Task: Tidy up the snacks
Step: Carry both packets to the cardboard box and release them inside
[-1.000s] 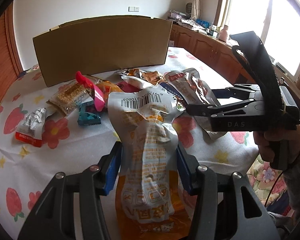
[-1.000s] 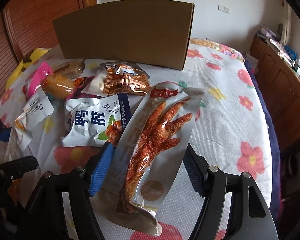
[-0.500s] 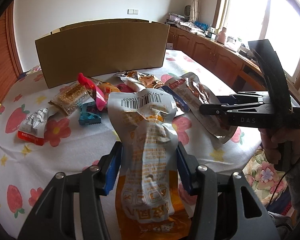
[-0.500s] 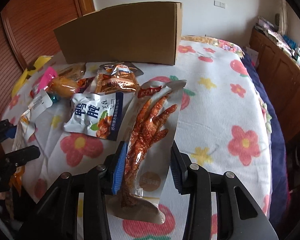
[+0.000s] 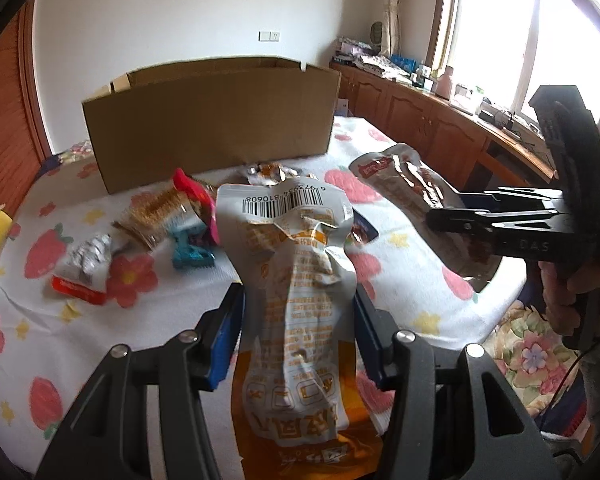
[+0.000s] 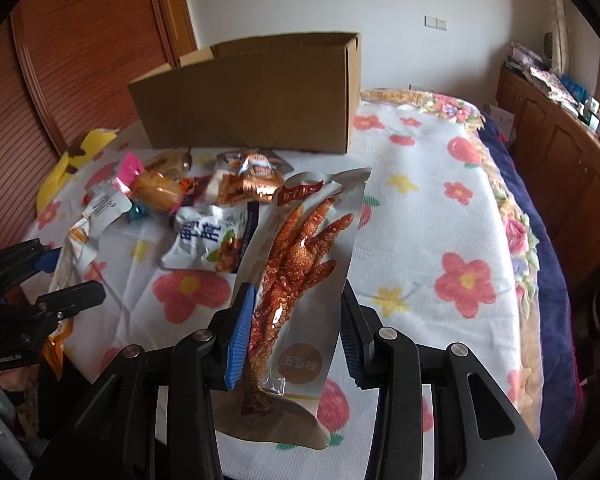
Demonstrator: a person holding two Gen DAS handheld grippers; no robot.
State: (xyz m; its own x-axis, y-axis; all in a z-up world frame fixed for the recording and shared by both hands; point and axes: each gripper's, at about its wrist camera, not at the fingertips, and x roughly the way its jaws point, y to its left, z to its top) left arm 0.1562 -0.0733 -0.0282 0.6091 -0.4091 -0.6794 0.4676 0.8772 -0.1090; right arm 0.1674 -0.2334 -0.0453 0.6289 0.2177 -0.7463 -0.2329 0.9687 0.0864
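Observation:
My left gripper (image 5: 298, 320) is shut on a silver and orange snack pouch (image 5: 296, 280) with a barcode at its top, held above the table. My right gripper (image 6: 296, 316) is shut on a clear chicken-foot packet (image 6: 300, 264), also lifted; it shows in the left wrist view (image 5: 412, 188) too. An open cardboard box (image 5: 208, 124) stands at the far side of the table (image 6: 276, 92). Loose snacks lie before it: a white duck packet (image 6: 208, 240), a copper packet (image 6: 248, 184), a golden packet (image 5: 156, 216), a pink packet (image 5: 192, 192), a teal candy (image 5: 190, 252).
The table carries a white floral cloth (image 6: 420, 216). A silver and red packet (image 5: 84, 268) lies at the left. A yellow object (image 6: 80, 156) sits at the table's far left edge. Wooden cabinets (image 5: 440, 128) run along the window wall on the right.
Both grippers have risen and drawn back with their packets. The right gripper closed tighter on the chicken-foot packet and lifted it off the cloth. The box's open top now shows.

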